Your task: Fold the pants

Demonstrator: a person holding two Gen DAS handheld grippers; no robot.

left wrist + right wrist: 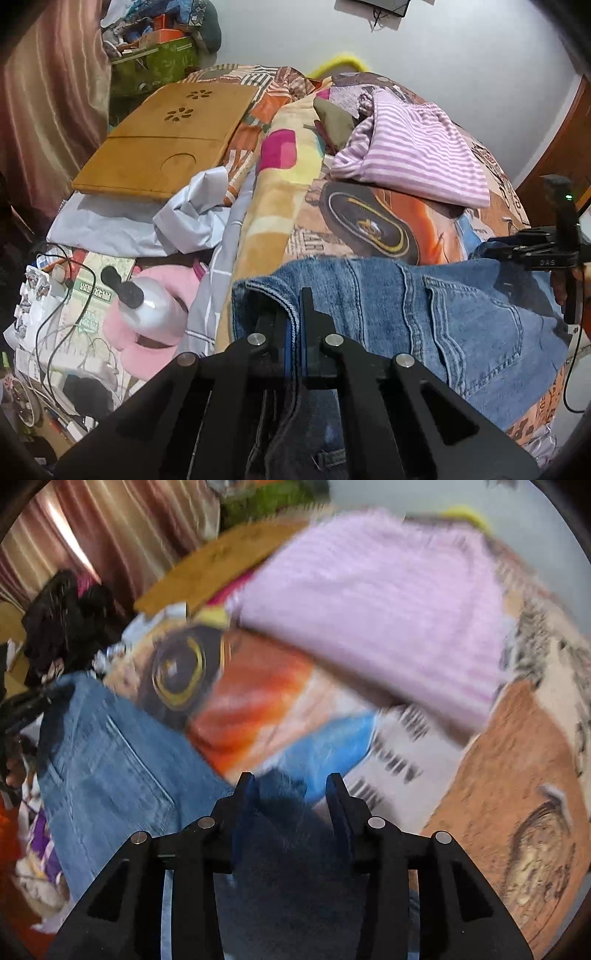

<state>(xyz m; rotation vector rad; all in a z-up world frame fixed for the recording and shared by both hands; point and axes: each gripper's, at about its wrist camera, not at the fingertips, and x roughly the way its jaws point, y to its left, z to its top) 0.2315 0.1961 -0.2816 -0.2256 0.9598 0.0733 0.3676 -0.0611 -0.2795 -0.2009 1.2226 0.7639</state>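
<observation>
Blue denim pants (424, 306) lie across a patterned bedspread (369, 221). My left gripper (291, 314) is shut on the hemmed edge of the denim, which runs down between the pads. In the blurred right wrist view, the pants (110, 760) spread to the left. My right gripper (291, 794) stands with its jaws apart, and a dark bunch of denim lies loose between them, clear of the right pad. The right gripper (546, 251) also shows at the pants' far right edge in the left wrist view.
A folded pink striped garment (413, 155) lies on the bed beyond the pants. A wooden lap tray (166, 140) rests at the back left, over crumpled grey cloth (147, 225). Cables, papers and a pink cushion (155, 332) clutter the left side. A curtain (48, 92) hangs at far left.
</observation>
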